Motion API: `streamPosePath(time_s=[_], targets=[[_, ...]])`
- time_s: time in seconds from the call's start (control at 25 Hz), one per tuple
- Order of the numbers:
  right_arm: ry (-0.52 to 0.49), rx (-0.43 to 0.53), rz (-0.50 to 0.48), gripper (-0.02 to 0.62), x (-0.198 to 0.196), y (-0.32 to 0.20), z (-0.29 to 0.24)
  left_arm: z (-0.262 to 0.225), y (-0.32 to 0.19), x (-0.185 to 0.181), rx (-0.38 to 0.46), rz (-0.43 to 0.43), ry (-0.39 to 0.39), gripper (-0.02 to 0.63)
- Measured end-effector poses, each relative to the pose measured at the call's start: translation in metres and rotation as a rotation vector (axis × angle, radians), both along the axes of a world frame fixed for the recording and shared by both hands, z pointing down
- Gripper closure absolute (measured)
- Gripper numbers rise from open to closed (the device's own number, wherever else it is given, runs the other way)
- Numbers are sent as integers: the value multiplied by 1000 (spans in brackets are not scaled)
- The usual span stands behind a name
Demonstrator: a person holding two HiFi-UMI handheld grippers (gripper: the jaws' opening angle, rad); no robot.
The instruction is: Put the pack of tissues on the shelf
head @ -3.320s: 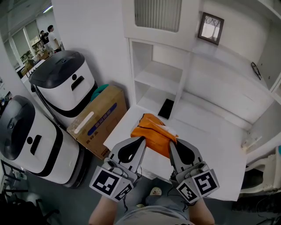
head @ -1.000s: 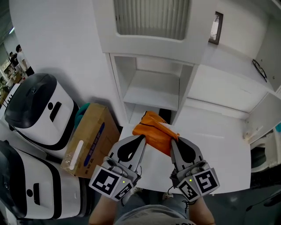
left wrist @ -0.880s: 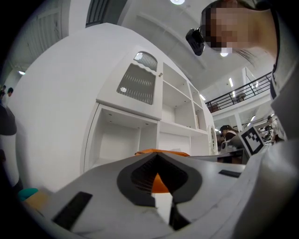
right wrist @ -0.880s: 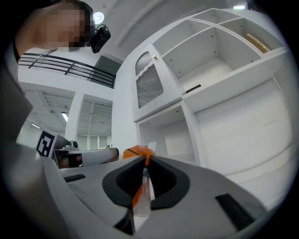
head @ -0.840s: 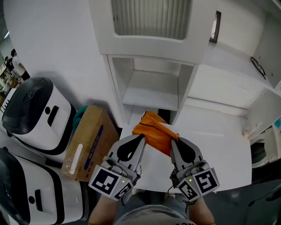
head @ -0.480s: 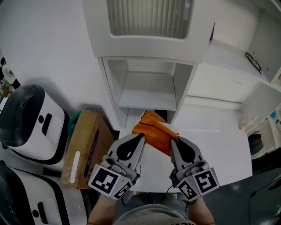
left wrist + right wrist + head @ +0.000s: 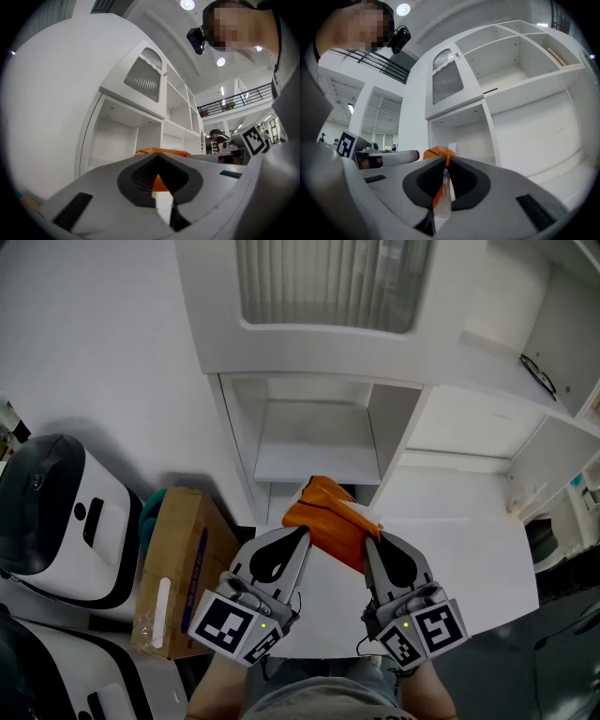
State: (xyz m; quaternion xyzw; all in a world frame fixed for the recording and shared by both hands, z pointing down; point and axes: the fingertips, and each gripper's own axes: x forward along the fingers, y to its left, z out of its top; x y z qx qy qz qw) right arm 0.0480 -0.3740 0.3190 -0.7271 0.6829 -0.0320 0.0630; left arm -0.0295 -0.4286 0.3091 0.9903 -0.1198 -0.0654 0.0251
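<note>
Orange pack of tissues (image 7: 330,521) clamped between left tongs (image 7: 301,536) and right tongs (image 7: 368,546), before white shelf (image 7: 314,452).

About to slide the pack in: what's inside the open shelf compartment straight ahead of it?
The shelf compartment shows only bare white board and walls, nothing standing in it. The compartment under it is mostly covered by the orange tissue pack, so its contents can't be seen.

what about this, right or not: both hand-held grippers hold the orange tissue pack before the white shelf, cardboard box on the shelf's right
Not right. The head view shows the cardboard box to the left of the white shelf, not its right. The left hand-held gripper and the right hand-held gripper do both hold the orange tissue pack before the shelf.
</note>
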Motion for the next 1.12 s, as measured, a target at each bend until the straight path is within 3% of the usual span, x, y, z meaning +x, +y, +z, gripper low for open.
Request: streamPosePath(time_s=[0.64, 1.12], targets=[[46, 4, 55, 569, 4, -40, -12, 7, -31, -4, -19, 39, -12, 566], [55, 21, 105, 568, 22, -73, -24, 13, -60, -18, -42, 7, -13, 566]])
